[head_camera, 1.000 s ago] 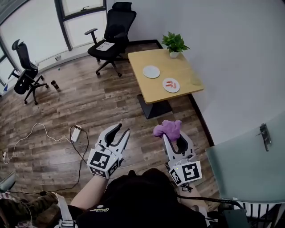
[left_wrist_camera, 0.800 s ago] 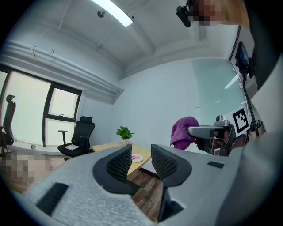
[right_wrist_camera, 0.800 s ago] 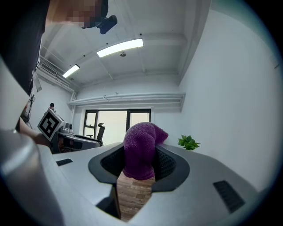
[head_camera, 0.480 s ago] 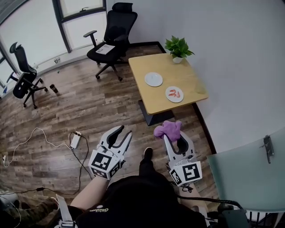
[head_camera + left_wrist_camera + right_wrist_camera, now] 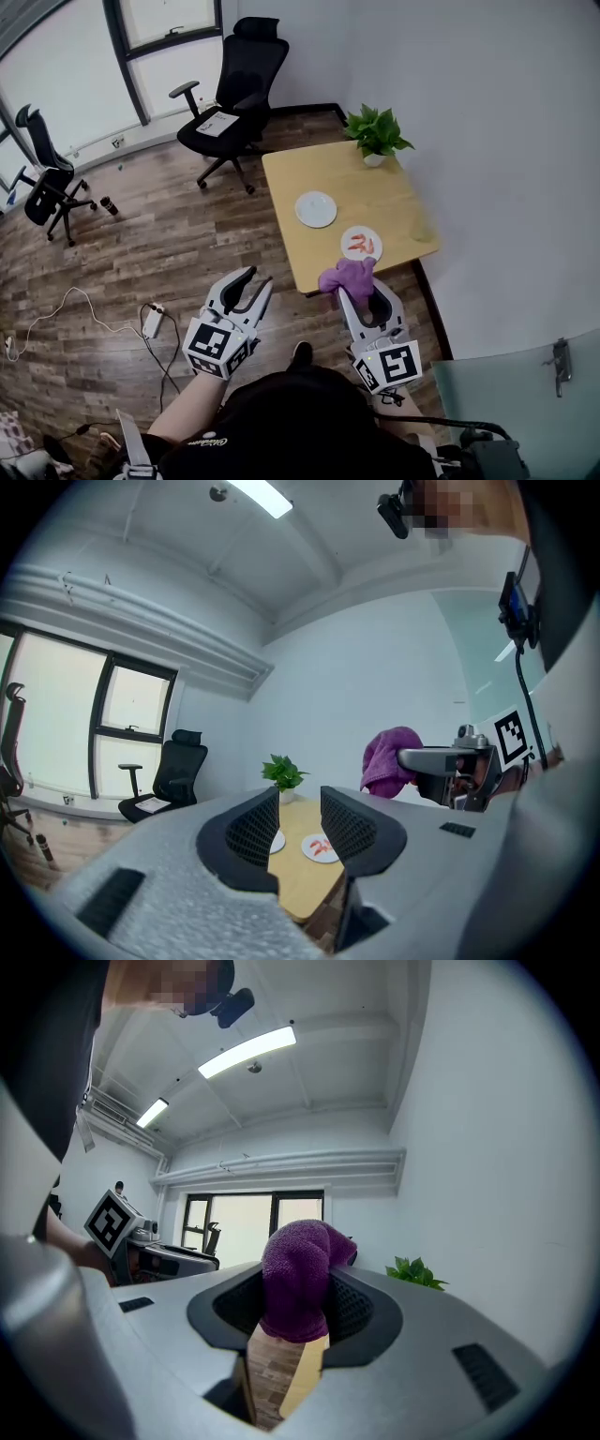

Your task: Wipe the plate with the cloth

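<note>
Plates — two; cloth — one.

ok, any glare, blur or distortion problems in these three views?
Head view: even light, sharp, edges bowed by the wide lens; the stained plate and clean plate read clearly. Left gripper view: heavy fisheye, dark corners, window blown out. Right gripper view: same fisheye, ceiling light glares, purple cloth between the jaws blocks the centre.
</note>
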Available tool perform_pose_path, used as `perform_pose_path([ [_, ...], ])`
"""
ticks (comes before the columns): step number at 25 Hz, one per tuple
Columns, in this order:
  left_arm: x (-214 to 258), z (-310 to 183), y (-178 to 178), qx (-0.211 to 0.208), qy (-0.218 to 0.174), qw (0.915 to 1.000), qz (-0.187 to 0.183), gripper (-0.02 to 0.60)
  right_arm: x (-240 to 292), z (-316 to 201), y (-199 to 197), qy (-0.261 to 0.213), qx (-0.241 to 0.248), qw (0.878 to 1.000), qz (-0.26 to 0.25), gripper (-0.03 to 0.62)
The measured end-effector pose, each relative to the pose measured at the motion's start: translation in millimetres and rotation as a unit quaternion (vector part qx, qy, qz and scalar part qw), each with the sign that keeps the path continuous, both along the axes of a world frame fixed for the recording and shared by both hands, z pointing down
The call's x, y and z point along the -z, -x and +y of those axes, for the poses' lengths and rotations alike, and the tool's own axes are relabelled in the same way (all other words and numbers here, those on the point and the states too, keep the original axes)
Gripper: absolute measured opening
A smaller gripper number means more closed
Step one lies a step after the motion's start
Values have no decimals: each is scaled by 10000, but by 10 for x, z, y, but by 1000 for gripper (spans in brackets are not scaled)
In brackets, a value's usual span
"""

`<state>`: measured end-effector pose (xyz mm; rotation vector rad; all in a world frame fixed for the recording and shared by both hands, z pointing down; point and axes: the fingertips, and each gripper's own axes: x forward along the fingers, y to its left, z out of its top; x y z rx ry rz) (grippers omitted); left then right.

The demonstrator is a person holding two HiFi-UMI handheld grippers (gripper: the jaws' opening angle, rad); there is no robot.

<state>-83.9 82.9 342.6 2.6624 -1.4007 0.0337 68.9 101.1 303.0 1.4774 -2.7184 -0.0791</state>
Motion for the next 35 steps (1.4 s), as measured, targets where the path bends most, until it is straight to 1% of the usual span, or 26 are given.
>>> perform_pose_path([
  [4,135,-672,-256,61,-171,9998,-73,138,63,-626,-232,-27,97,9999,39,158],
  [7,199,-995,-358,106,-219,9997,-90,139,88,-983,-321,-6,159,9999,47,158],
  [12,99,-1459,-336,233,-54,9997,-64,138,-23,-1500,-281,129,277,9995,-39,158],
  [16,-21,-1796,-189,234,117,9996,-48,138,-113,-1864,-143,251,234,9994,-67,158],
  [20,-137,-2230,-79,15,207,9998,-25,138,-203,-2263,-30,333,-9,9994,-68,158],
  [26,-64,-2810,65,-461,145,9988,36,138,-131,-2728,199,325,-413,9986,-40,158],
  [31,-82,-3083,97,-764,140,9970,23,138,-139,-2922,291,340,-688,9970,-37,158],
  [35,-103,-3213,31,-799,151,9967,33,138,-153,-3061,242,328,-730,9968,-44,158],
])
